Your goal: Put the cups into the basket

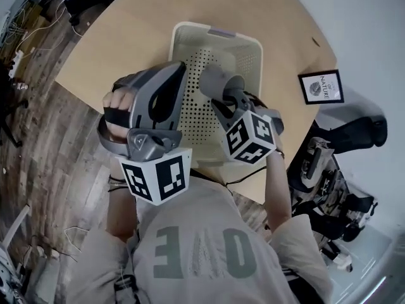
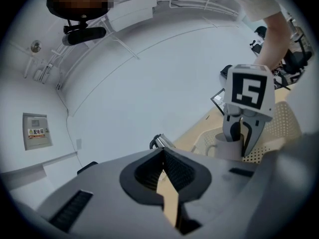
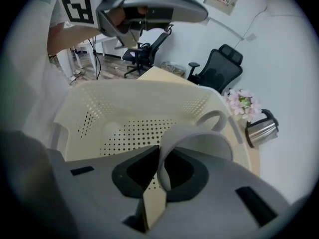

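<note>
A cream perforated basket (image 1: 215, 33) stands on the round wooden table (image 1: 126, 30). My right gripper (image 1: 223, 97) points steeply down over the basket and is shut on the rim of a grey cup (image 1: 218, 81). In the right gripper view the cup (image 3: 199, 141) hangs from the right gripper (image 3: 160, 156), handle on the far side, above the basket (image 3: 124, 91) floor. My left gripper (image 1: 180, 68) hovers over the basket's left edge, shut with nothing in it. The left gripper view shows the left gripper (image 2: 162, 156) pointing nearly level, with the cup (image 2: 224, 146) to the right.
A steel kettle (image 3: 259, 128) and pink flowers (image 3: 241, 103) sit beyond the basket at the table's far side. A framed sign (image 1: 321, 86) stands on the table's right edge. Office chairs (image 3: 219, 71) stand against the wall. A wooden floor lies to the left.
</note>
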